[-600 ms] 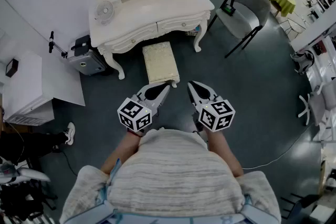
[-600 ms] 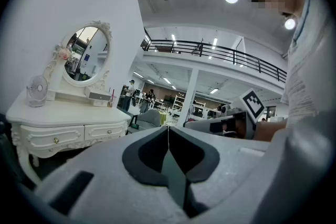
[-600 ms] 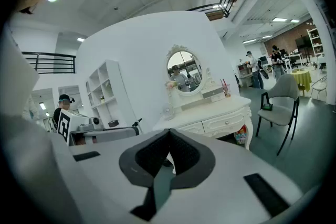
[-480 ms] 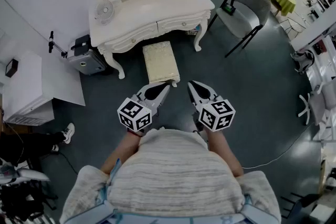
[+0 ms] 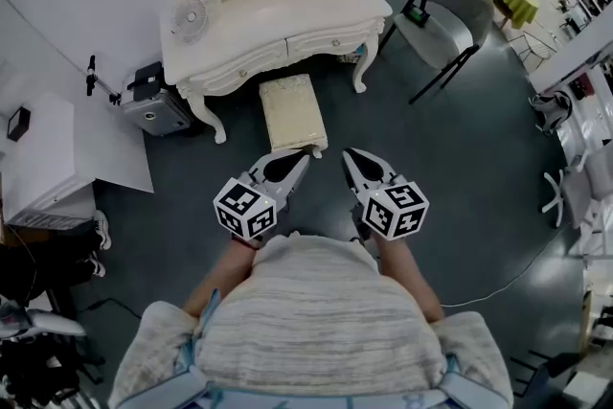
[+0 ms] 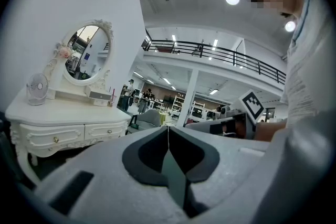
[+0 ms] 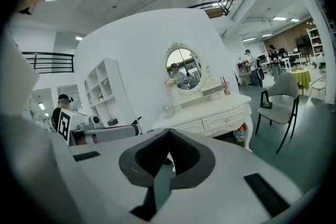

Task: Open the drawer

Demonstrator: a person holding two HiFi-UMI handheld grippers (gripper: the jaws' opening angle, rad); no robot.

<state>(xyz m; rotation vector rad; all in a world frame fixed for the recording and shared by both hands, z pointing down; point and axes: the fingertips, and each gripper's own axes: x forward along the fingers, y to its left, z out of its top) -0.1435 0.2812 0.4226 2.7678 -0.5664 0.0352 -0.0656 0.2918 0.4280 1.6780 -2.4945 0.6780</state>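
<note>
Close to the person's body, the left gripper (image 5: pixel 303 158) and right gripper (image 5: pixel 349 154) hold their fingers closed on nothing. Beyond them stands a cream cushioned rectangular stool (image 5: pixel 292 113), then the ornate white vanity surface (image 5: pixel 287 14), its two front drawers (image 5: pixel 251 65) shut, well apart from both grippers.

white dressing table (image 5: pixel 287 10), cream stool (image 5: pixel 292 113)

My left claw (image 6: pixel 168 131) has its jaws pressed together with nothing between them. Past it, on the left, I see the white dressing table (image 6: pixel 68 113), its left drawer (image 6: pixel 55 139) and right drawer (image 6: pixel 105 131) both closed, with an oval mirror (image 6: pixel 86 52) and a small fan (image 6: pixel 37 88) on top.
</note>
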